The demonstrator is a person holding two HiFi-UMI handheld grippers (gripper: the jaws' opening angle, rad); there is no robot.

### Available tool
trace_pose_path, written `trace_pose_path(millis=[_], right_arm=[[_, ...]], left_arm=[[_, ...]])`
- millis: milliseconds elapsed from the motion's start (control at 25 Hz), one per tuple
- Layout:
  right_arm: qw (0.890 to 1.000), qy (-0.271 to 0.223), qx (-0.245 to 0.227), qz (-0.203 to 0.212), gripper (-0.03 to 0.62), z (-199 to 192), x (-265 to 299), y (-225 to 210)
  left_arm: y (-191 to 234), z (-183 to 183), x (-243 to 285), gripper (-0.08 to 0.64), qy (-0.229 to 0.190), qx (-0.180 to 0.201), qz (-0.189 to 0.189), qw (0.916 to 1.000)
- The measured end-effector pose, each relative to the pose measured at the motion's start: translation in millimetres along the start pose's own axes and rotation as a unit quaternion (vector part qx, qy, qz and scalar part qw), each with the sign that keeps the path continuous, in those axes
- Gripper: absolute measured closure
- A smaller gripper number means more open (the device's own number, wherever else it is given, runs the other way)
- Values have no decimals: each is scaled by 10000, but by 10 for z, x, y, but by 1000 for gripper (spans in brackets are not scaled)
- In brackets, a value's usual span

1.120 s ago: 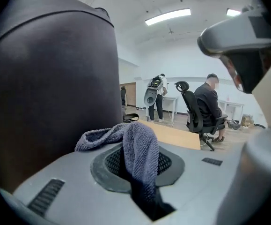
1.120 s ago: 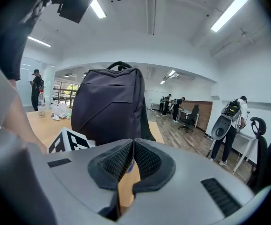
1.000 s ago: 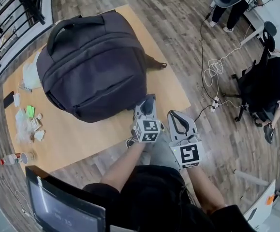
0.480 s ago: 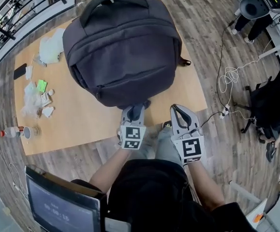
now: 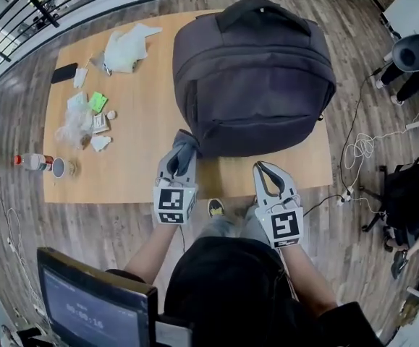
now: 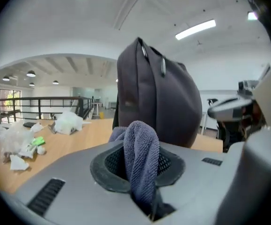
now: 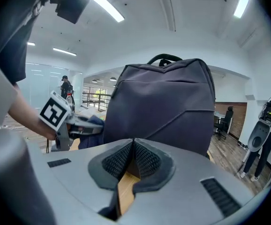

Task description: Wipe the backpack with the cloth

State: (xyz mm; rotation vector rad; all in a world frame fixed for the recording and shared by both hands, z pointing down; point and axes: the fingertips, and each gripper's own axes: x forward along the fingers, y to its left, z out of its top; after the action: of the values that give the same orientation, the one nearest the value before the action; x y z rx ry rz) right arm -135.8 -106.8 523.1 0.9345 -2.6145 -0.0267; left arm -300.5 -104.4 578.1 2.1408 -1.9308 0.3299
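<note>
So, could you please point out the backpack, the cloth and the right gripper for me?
backpack (image 5: 256, 78), head view, middle of its front panel.
cloth (image 6: 142, 158), left gripper view, on its upright fold.
right gripper (image 5: 260, 168), head view, at its closed fingertips.

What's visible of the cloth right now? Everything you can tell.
The cloth is grey-blue with a fine looped weave, like microfibre. It is bunched into a thick fold, pinched between the jaws of the left gripper, with the fold bulging up past them. In the head view it sits by the near left corner of the dark backpack; contact with it cannot be made out.
</note>
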Motion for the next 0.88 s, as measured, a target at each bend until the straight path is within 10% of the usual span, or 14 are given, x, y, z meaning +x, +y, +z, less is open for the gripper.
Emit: trace_pose_path(millis=[320,880], right_arm=[[9994,-328,31,-135,575,281,-1,11],[9934,-422,282,-1027,575,211,-426,-561]], left_arm=[[-163,1636,-373,485,-1264,-83,-582,9902],[-1527,1867,113,485,-943,364,-1676,9807]])
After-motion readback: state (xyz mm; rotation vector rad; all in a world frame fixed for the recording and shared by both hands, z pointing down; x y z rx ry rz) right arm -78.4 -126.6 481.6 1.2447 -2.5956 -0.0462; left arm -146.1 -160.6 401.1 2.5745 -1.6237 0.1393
